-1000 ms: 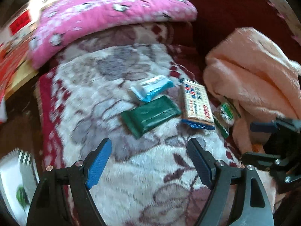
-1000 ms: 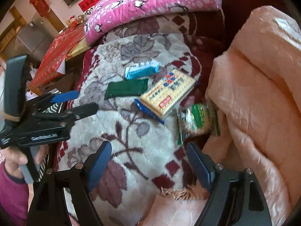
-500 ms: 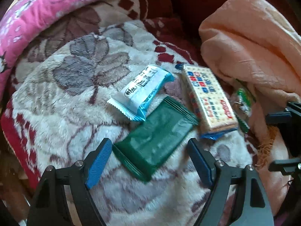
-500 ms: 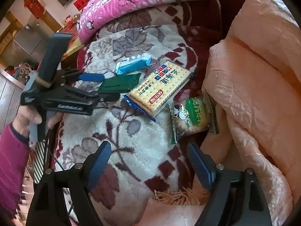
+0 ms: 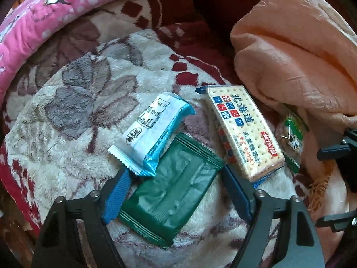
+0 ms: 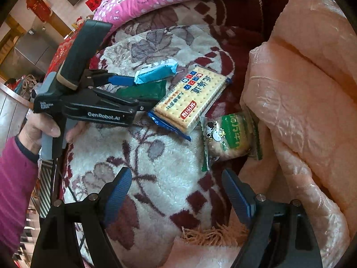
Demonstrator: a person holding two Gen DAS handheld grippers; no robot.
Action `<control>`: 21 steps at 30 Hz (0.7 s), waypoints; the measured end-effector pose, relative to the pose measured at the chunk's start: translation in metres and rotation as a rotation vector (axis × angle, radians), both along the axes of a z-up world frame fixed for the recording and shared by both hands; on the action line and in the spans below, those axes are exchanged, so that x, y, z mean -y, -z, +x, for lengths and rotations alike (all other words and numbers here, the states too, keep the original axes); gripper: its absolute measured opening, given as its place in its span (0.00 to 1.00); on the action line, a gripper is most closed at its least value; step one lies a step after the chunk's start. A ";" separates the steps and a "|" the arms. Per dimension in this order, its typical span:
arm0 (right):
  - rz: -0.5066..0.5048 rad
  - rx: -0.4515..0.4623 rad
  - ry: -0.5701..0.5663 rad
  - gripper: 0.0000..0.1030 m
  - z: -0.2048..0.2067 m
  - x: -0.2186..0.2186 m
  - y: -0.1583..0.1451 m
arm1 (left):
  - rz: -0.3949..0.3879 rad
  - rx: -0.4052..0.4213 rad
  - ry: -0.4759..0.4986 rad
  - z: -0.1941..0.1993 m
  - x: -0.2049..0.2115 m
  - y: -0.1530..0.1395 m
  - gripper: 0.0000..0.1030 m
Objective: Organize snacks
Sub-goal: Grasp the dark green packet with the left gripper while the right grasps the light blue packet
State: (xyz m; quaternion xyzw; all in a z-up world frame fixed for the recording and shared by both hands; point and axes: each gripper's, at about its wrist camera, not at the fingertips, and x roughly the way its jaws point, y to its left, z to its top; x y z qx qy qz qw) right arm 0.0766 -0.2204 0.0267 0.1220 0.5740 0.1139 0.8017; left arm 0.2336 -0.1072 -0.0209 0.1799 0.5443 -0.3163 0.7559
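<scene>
Four snacks lie on a floral plush blanket [image 5: 73,102]. A dark green packet [image 5: 171,192] lies between the open jaws of my left gripper [image 5: 176,178], one finger on each side of it. A blue-white packet [image 5: 151,131] rests on its upper left edge. A cracker pack [image 5: 243,129] lies to the right, and a green cookie bag [image 5: 292,134] beyond it. In the right wrist view my right gripper [image 6: 178,185] is open and empty above the blanket, below the cookie bag [image 6: 229,134] and cracker pack [image 6: 194,98]. The left gripper [image 6: 125,91] shows there at the green packet [image 6: 142,91].
A peach blanket [image 6: 301,89] is heaped along the right side. A pink penguin-print pillow [image 5: 44,15] lies at the back. The blanket's fringe [image 6: 212,234] sits near my right gripper. A red cloth and furniture [image 6: 33,51] stand beyond the left edge.
My left gripper has moved forward and down until its open jaws straddle the dark green packet. My right gripper has shifted only slightly closer to the cookie bag.
</scene>
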 end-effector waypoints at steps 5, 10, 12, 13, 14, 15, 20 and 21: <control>0.003 0.001 0.005 0.84 0.000 0.000 -0.001 | 0.007 0.031 -0.011 -0.014 -0.013 -0.008 0.43; 0.000 -0.002 -0.010 0.84 -0.001 -0.004 -0.001 | -0.038 0.024 -0.099 -0.024 -0.035 -0.020 0.41; 0.003 0.003 -0.011 0.84 -0.001 -0.006 -0.002 | -0.021 0.035 -0.146 -0.032 -0.046 -0.025 0.41; 0.010 0.004 -0.008 0.84 0.000 -0.006 -0.003 | -0.019 0.035 -0.166 -0.037 -0.052 -0.027 0.41; 0.017 0.007 -0.003 0.84 0.001 -0.006 -0.004 | -0.019 0.036 -0.195 -0.043 -0.060 -0.030 0.41; 0.026 0.015 0.001 0.84 0.004 -0.007 -0.006 | -0.022 0.043 -0.225 -0.048 -0.067 -0.034 0.41; 0.010 0.084 -0.044 0.85 0.037 -0.026 -0.016 | -0.002 0.079 -0.369 -0.075 -0.092 -0.045 0.41; 0.002 0.113 -0.074 0.85 0.049 -0.032 -0.019 | 0.010 0.091 -0.390 -0.080 -0.094 -0.047 0.41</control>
